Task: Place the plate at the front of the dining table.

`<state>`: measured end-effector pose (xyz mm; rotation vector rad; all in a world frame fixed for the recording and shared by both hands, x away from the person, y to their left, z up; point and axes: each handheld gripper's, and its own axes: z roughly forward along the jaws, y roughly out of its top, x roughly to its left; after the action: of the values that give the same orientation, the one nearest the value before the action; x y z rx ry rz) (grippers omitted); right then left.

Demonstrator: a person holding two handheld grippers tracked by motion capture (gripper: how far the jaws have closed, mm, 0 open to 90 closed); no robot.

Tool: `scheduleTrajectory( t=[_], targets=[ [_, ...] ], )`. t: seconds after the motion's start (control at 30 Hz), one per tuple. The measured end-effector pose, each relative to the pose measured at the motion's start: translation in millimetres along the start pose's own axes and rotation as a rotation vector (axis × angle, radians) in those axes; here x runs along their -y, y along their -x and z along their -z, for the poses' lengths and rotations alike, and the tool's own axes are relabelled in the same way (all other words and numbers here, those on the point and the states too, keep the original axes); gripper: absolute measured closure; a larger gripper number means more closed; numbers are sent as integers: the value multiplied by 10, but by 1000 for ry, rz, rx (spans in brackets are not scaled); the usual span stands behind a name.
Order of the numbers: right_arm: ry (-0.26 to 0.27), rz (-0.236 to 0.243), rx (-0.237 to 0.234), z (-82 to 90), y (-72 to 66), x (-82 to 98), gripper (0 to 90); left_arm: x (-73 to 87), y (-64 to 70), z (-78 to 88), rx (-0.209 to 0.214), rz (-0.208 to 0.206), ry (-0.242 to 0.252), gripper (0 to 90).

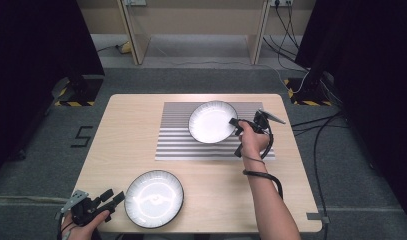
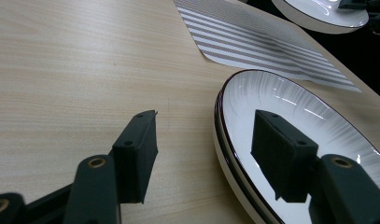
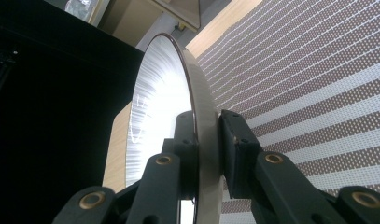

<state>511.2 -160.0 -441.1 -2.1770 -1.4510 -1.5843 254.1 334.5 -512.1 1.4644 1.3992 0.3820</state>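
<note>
A white plate with a dark rim (image 1: 212,121) lies on a grey striped placemat (image 1: 181,145) at the table's far middle. My right gripper (image 1: 236,123) is shut on its right rim, and the right gripper view shows the jaws pinching that rim (image 3: 206,135), one on each face of the plate (image 3: 159,93). A second, matching plate (image 1: 154,198) sits near the front edge. My left gripper (image 1: 113,198) is open at its left rim. One jaw hangs over the plate (image 2: 318,140), the other over bare wood, with my left gripper (image 2: 211,140) straddling the rim.
The light wooden table (image 1: 141,130) has bare wood to the left and front right. Beyond it are two black stand bases with hazard tape (image 1: 73,92) (image 1: 311,92). Cables (image 1: 321,130) trail on the grey floor to the right.
</note>
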Motion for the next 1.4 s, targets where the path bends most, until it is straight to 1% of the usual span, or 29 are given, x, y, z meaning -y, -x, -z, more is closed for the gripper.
scheduleTrajectory(
  t=[0.2, 0.23, 0.27, 0.57, 0.93, 1.0, 1.23, 1.4],
  targets=[
    [0, -3, 7, -17, 9, -41, 775, -1, 1, 1, 0, 1, 2, 405],
    [2, -12, 9, -21, 6, -48, 774, -1, 1, 1, 0, 1, 3, 405],
    [5, -7, 10, -25, 14, -56, 775, -1, 1, 1, 0, 1, 2, 405],
    [9, -16, 17, -39, 26, -106, 775, -1, 3, 1, 1, 0, 2, 404],
    [19, -27, 31, -66, 82, -143, 773, 0, 5, -3, 4, 0, 0, 404],
    [22, -34, 32, -72, 91, -153, 774, 0, 5, -3, 4, 0, 0, 404],
    [18, -33, 42, -97, 121, -172, 773, 1, 6, -5, 3, 0, 0, 404],
    [19, -43, 46, -124, 148, -185, 774, 2, 6, -5, 2, 0, 0, 405]
  ],
)
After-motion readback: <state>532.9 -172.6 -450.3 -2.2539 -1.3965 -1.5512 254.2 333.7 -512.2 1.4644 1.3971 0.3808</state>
